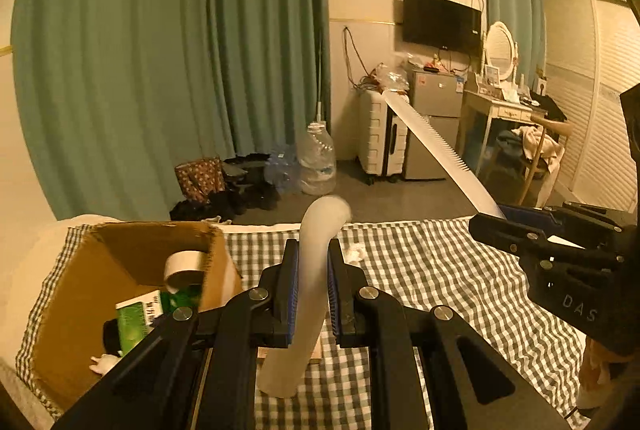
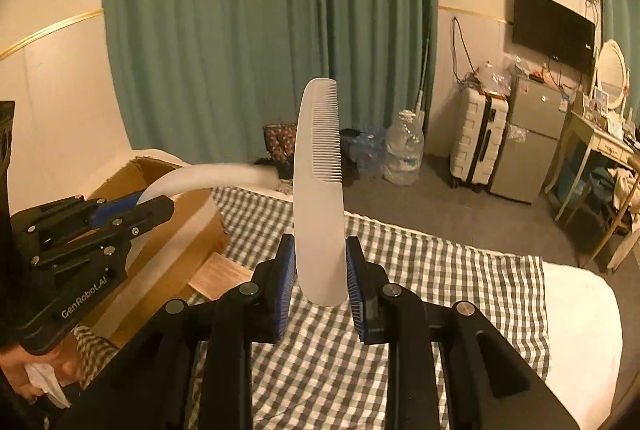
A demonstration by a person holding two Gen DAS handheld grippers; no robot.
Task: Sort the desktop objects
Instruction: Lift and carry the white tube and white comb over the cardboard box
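Note:
My left gripper is shut on a curved white shoehorn-like strip and holds it above the checked cloth, just right of the open cardboard box. The strip also shows in the right wrist view, sticking out over the box. My right gripper is shut on a white comb, held upright above the cloth. The comb also shows in the left wrist view, pointing up and left from the right gripper. The box holds a tape roll, a green packet and a dark item.
A green-and-white checked cloth covers the white bed. A thin wooden board lies on the cloth beside the box. Beyond the bed are green curtains, a water jug, a suitcase, a small fridge and a dressing table.

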